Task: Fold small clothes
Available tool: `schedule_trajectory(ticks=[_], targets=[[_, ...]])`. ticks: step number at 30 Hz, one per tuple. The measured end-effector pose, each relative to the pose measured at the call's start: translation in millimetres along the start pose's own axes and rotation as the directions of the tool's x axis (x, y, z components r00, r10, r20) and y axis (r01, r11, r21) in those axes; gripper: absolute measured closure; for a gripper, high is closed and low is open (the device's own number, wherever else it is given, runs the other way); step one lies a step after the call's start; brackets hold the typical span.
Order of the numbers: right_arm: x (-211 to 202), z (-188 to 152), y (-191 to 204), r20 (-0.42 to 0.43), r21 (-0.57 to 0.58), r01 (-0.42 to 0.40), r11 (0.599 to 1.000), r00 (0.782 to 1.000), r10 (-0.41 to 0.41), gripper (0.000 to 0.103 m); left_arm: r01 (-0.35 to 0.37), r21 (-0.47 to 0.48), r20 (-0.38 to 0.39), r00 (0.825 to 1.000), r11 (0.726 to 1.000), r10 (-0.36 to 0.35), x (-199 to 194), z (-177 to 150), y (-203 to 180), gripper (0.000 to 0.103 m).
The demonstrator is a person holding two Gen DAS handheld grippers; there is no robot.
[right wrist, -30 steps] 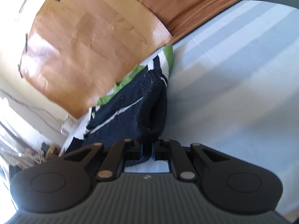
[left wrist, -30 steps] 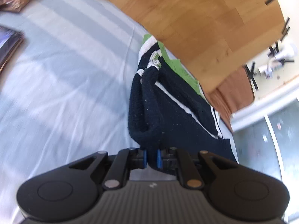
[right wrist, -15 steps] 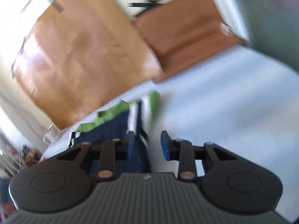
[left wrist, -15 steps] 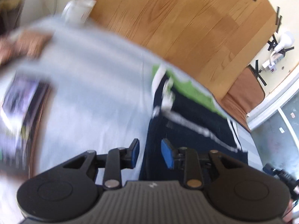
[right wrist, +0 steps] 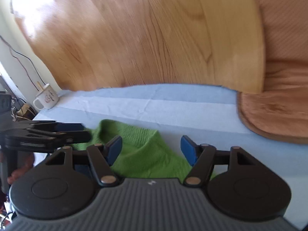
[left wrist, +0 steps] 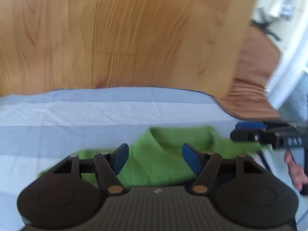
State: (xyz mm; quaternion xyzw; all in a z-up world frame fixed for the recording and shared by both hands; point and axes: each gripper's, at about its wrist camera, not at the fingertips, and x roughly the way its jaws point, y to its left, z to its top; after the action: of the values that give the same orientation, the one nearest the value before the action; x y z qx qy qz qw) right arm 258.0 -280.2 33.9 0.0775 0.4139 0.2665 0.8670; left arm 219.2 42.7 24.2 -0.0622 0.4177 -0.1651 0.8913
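A small knitted garment lies on the blue striped cloth; only its green top part (left wrist: pixel 167 154) shows, also in the right wrist view (right wrist: pixel 146 154). My left gripper (left wrist: pixel 155 158) is open and empty just above the green part. My right gripper (right wrist: pixel 151 150) is open and empty over the garment's right side. Each gripper appears in the other's view: the right one at the right edge (left wrist: pixel 269 134), the left one at the left edge (right wrist: pixel 48 134). The dark part of the garment is hidden under the grippers.
A wooden headboard (left wrist: pixel 125 34) stands behind the striped cloth (left wrist: pixel 96 111). A brown cushion (right wrist: pixel 273 115) lies at the right. A white mug (right wrist: pixel 46 98) stands at the far left corner.
Both grippers have let go of the dark folded garment and opened wide. They have swung round and now face the headboard over the green part.
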Motion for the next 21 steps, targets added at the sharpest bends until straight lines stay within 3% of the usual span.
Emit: schedule_trajectory(ticks=[2,3,5,6,10,13,21], targets=[[19,4,-5,-0.033,0.032,-0.009,0.999,0.999,0.010,0.035,-0.013,-0.022,-0.027,1.000,1.000,0.012,22,4,1,0.064],[24,3,-5,-0.049,0.036,-0.013,0.999,0.999,0.015,0.050,-0.054,-0.018,-0.032,0.998,0.998,0.053,30,4,1,0.078],[31,-3,4,-0.086,-0.012,0.009,1.000,0.996,-0.010,0.079,-0.093,0.024,-0.012,0.996,0.995,0.093,31,0,-1,0.085],[29,-4,10,-0.071,-0.039,0.042,0.998,0.996,-0.045,0.083,-0.093,0.031,-0.007,0.996,0.995,0.093,27,-2,-1,0.088],[-8,-13,26,0.007,-0.033,0.041,0.999,0.999,-0.041,0.087,-0.081,0.041,0.050,0.996,0.996,0.079,-12,-10,-10,0.089],[-53,-25,52,0.084,-0.073,0.034,0.997,0.996,-0.028,0.087,-0.055,0.054,0.126,0.991,0.997,0.048,-64,-22,-19,0.090],[-176,-109,141,0.227,-0.240,0.035,0.970,0.974,0.022,0.088,-0.020,0.158,0.334,0.942,0.987,-0.034,-212,-111,-70,0.090]])
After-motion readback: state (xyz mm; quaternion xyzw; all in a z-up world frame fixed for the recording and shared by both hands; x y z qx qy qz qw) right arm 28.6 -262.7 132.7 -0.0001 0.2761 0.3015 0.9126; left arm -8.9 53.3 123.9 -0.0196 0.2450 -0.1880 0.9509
